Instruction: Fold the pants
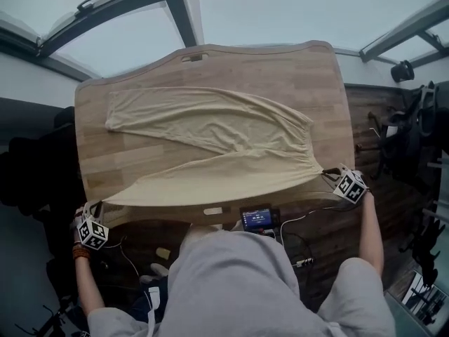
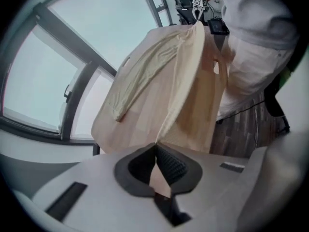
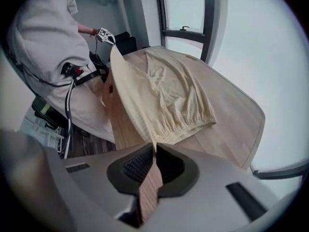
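Note:
Beige pants [image 1: 210, 128] lie across the wooden table [image 1: 231, 65], waistband to the right. The far leg lies flat. The near leg is lifted off the table's front edge and stretched taut between both grippers. My left gripper [image 1: 98, 206] is shut on the cuff end of that leg; in the left gripper view the cloth [image 2: 186, 76] runs from the closed jaws [image 2: 155, 148] toward the right gripper [image 2: 198, 3]. My right gripper [image 1: 327, 175] is shut on the waistband corner, with the fabric [image 3: 145, 95] pinched in it [image 3: 154, 150].
A small device with a lit screen [image 1: 257, 219] and cables hang at the table's front edge, close to my body. Dark chairs and gear [image 1: 414, 139] stand on the right over the dark wood floor. Large windows [image 1: 266, 9] lie beyond the table.

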The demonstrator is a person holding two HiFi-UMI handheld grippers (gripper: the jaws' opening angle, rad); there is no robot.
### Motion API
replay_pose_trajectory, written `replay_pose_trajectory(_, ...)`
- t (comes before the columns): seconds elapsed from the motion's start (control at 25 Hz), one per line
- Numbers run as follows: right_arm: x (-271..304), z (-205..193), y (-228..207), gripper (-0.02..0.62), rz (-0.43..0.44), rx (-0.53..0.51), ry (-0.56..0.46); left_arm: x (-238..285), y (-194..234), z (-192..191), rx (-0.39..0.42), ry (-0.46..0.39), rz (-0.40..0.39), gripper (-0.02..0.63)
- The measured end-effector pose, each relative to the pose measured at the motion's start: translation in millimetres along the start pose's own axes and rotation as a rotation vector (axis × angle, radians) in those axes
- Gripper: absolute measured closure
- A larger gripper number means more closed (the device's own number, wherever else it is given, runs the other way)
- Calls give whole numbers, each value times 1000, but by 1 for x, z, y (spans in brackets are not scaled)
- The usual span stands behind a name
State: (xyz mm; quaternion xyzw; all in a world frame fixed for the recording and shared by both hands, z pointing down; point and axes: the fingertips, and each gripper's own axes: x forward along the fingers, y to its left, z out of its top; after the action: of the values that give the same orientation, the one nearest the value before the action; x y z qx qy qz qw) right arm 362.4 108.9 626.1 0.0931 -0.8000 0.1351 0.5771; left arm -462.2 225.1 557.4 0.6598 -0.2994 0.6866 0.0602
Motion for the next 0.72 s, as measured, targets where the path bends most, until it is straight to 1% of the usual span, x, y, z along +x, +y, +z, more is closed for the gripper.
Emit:
replay_pose_trajectory(0.08,-3,9,-14,574,4,33,-19,-1,46,12,2,-15,19,595)
replay_pose_trajectory(0.16,-4,21,-30,575,1,66,-35,5,91,28,30,-22,22,595)
replay_pose_trajectory(0.24,-1,32,-49,575,-4,86,-27,15,134,44,90,-14,9,595)
replay_pose_trajectory(0.32,5,43,-71,577,-11,98,-16,29,176,62,166,13,-13,595)
replay_pose_trajectory(0.4,10,52,-97,578,-34,113,-13,46,216,85,235,37,-36,595)
replay_pose_trajectory(0.52,21,57,-138,581,-77,132,14,76,270,124,299,56,-65,595)
replay_pose_trajectory(0.64,42,66,-180,581,-84,226,8,112,314,152,312,102,-92,595)
replay_pose_trajectory(0.72,58,69,-201,581,-84,290,10,140,335,180,280,112,-81,595)
